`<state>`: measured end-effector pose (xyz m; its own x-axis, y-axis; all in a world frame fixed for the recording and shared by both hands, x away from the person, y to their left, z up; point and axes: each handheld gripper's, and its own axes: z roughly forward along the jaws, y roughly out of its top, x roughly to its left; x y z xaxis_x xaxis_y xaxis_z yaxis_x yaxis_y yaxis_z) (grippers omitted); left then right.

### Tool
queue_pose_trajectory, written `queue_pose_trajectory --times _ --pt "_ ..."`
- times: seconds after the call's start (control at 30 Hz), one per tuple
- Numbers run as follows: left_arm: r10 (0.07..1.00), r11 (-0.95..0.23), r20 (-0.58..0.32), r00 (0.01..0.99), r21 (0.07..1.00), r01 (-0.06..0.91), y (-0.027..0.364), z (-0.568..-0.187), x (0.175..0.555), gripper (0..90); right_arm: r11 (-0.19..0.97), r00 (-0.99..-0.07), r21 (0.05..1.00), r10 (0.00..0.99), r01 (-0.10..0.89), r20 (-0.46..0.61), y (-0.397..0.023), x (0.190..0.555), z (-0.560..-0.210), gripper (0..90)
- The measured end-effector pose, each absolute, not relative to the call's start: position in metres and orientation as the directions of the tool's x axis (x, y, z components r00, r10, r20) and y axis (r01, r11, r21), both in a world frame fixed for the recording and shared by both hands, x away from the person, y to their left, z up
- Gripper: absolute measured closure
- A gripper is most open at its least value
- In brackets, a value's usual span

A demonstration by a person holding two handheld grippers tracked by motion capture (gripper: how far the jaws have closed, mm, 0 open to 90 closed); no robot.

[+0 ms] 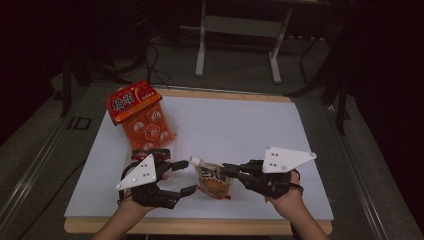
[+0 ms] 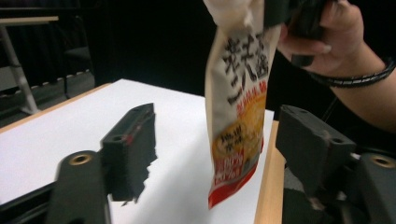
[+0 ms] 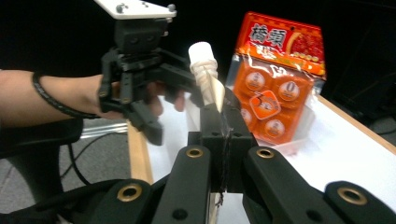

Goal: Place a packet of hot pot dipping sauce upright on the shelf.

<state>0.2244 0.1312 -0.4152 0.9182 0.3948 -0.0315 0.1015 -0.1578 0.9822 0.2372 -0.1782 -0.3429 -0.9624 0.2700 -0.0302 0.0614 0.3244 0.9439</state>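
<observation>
Black jaws of right gripper (image 3: 223,140) are clamped on the top edge of a white-and-orange spouted foil pouch (image 1: 215,181), just below its white screw cap (image 3: 201,49). Pouch hangs upright over the white board (image 1: 240,125), near the front edge. L gripper (image 1: 184,177) is spread, pouch btwn its pads w/o contact. Risk, I'd say: slick, limp film could slip or swing if L closes off-centre. Glossy orange blister pack of cups (image 1: 142,116) sits well apart at the back.
</observation>
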Motion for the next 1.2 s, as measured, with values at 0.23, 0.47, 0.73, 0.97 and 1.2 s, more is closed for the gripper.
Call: queue_pose_trajectory --times 0.23,0.47,0.73,0.97,1.2 --pt "0.350 -0.170 -0.005 0.937 0.983 0.068 0.126 -0.404 0.229 46.8 0.332 -0.971 0.942 0.237 0.055 -0.027 -0.170 0.233 -0.345 90.0" --pt "0.284 -0.207 0.018 0.959 0.977 0.043 0.120 -0.402 0.232 68.5 0.340 -0.975 0.939 0.220 0.058 -0.019 -0.165 0.233 -0.349 90.0" --pt "0.246 -0.254 0.064 0.967 0.967 0.001 0.120 -0.400 0.234 82.0 0.351 -0.975 0.934 0.223 0.070 -0.010 -0.165 0.237 -0.353 89.9" --pt "0.214 -0.272 0.040 0.976 0.962 0.020 0.119 -0.397 0.236 88.4 0.331 -0.975 0.939 0.223 0.090 0.015 -0.168 0.240 -0.356 89.6" --pt "0.207 -0.281 0.032 0.978 0.959 0.028 0.120 -0.390 0.237 89.3 0.316 -0.974 0.944 0.227 0.093 0.020 -0.168 0.241 -0.355 87.9"
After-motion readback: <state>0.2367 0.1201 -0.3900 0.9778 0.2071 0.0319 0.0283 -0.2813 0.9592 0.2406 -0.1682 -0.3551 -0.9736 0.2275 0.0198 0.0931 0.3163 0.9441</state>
